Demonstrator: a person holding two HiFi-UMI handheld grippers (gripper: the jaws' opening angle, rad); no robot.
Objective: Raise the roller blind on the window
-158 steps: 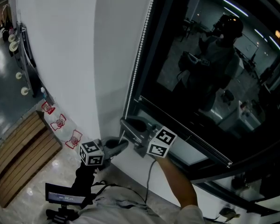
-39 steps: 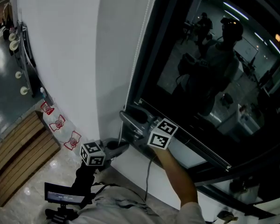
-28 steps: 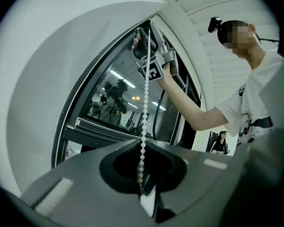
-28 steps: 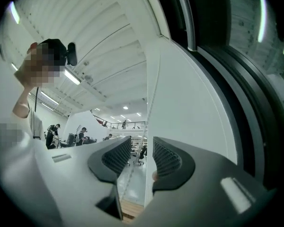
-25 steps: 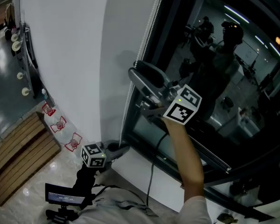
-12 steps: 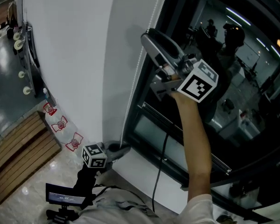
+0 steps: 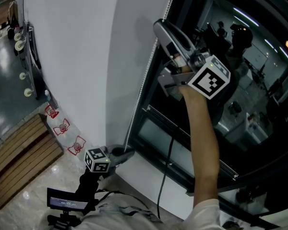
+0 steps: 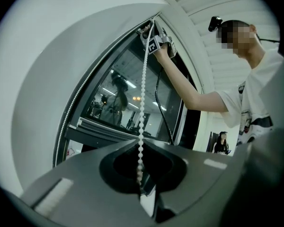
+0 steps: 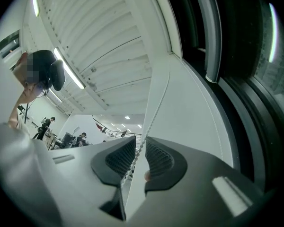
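Chain of small white beads hangs along the left edge of the window, running from twelve o'clock to seven o'clock in the head view. The left gripper, low at seven o'clock, is clamped tight on it. The right gripper, high at one o'clock, has just been closing, with the chain between its pads and a gap remaining. It looks light, limp and slippery, so pinch squarely across the beads. The blind's cloth is not discernible.
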